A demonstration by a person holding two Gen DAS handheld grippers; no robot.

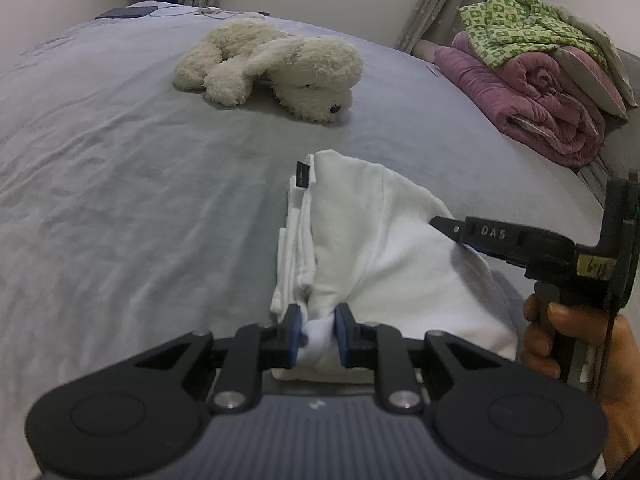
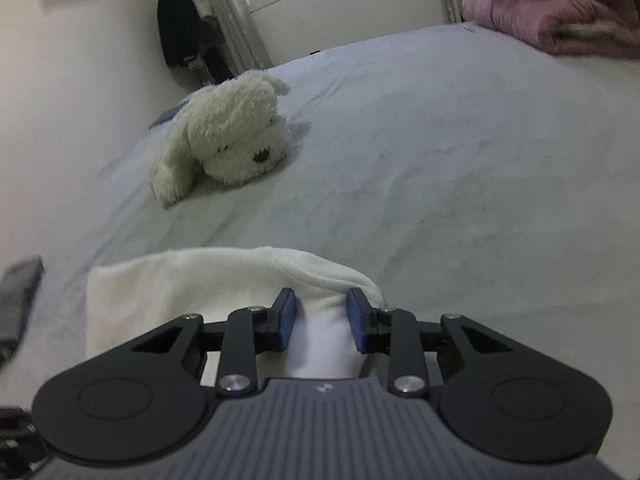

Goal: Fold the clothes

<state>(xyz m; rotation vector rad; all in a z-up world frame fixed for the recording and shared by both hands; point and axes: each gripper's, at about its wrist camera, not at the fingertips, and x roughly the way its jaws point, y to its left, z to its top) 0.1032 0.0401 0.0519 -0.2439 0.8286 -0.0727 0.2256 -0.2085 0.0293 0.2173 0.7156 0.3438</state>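
Currently, scene: a grey bed (image 1: 120, 160) is carrying a partly folded white garment (image 1: 380, 248) near its close edge.
Garment: it is lying in layered folds, with a small dark tag (image 1: 302, 176) showing at its far end.
Left gripper (image 1: 318, 330): its blue-padded fingers (image 1: 294, 330) are pinching a bunched near corner of the garment, drawn close together on the cloth.
Right gripper (image 2: 322, 318): its fingers (image 2: 286, 320) are sitting a little wider apart, clamping a thick fold of the garment that is filling the gap between them.
Right gripper, seen from the left camera: it is reaching in from the right side, its tip lying on the garment's right part, with a person's hand (image 1: 560, 332) wrapping its handle.
Toy: a cream plush dog (image 1: 272, 68) is lying on its side further up the bed, well apart from the garment.
Bedding: a rolled pink quilt (image 1: 532, 92) is resting at the bed's far right, with a green patterned cloth (image 1: 516, 26) draped on top.
Background: curtains (image 1: 432, 0) are hanging beside a window.
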